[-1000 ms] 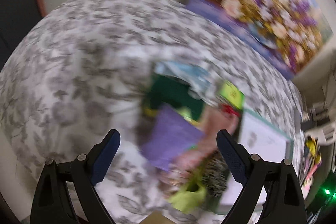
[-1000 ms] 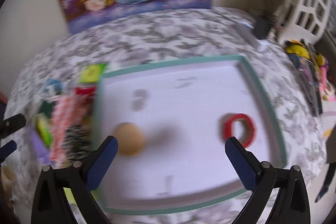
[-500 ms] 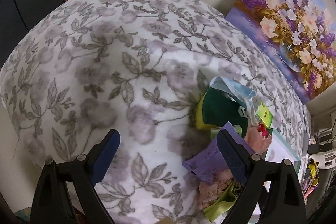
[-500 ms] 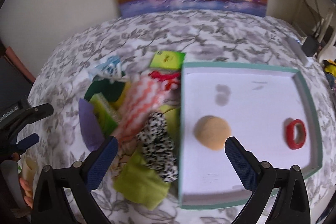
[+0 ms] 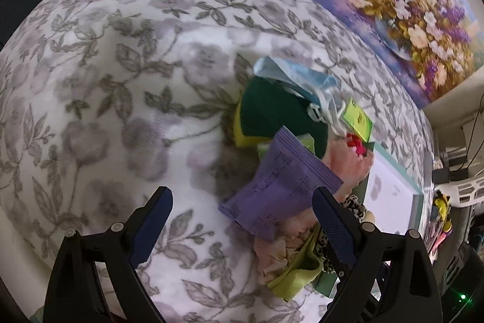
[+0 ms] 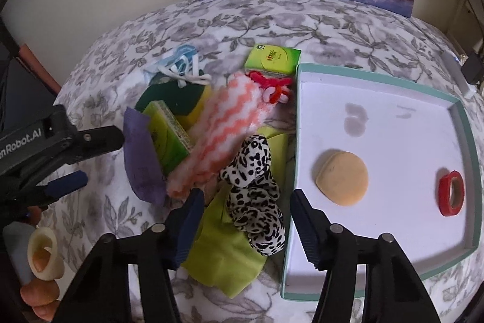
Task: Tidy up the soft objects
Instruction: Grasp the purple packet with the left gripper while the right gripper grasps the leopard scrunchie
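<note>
Leopard cloth: between spread right gripper fingers, beside tray.
Change: right gripper swung from tray to pile.
Left gripper: spread, near purple pack.
Meaning: next pick probably starting.

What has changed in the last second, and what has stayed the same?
The right claw swung left from over the tray to the pile, now open above the leopard-print scrunchie. The left claw turned toward the purple packet, open. Nothing was grasped. The tan sponge and red tape roll stayed in the tray.
</note>
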Tool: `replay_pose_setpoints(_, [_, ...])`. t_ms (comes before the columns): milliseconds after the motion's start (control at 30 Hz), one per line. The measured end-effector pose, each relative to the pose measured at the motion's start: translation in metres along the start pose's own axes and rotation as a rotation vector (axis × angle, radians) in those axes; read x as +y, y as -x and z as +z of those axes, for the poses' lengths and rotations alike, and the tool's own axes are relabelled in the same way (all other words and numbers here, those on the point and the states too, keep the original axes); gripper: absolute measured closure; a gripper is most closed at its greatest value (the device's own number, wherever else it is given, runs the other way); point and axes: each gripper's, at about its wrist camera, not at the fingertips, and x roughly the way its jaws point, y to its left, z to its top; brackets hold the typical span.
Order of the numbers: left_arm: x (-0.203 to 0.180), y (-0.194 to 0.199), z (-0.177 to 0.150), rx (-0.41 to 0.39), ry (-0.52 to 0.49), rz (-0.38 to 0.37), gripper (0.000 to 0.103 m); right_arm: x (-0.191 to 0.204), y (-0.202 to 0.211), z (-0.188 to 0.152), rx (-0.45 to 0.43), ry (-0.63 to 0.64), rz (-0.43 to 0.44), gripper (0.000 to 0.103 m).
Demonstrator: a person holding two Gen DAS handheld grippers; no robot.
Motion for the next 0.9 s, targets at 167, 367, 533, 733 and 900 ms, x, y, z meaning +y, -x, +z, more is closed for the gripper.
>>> replay_pose_setpoints(167, [-0.004,-0.011,-0.002,0.028,-0.004,-0.002,0.009,0.0,-0.008,-0.002,0.029,0.005,0.008,0.055])
replay_pose_setpoints(367, [-0.008,-0.025,-0.003,0.045,-0.014,0.014,0.016,-0.001,-0.022,-0.005,0.061,0.013,0.005,0.059])
replay_pose_setpoints(533, [-0.009,-0.038,-0.006,0.08,-0.02,0.011,0.033,-0.001,-0.026,-0.005,0.061,0.022,0.008,0.061])
replay_pose_setpoints(733, [-0.008,-0.037,-0.005,0.082,-0.005,-0.002,0.049,-0.001,-0.025,-0.006,0.054,0.026,0.018,0.067])
replay_pose_setpoints(900, [-0.005,-0.034,-0.006,0.078,0.007,0.003,0.057,-0.005,-0.025,-0.006,0.057,0.009,0.035,0.071])
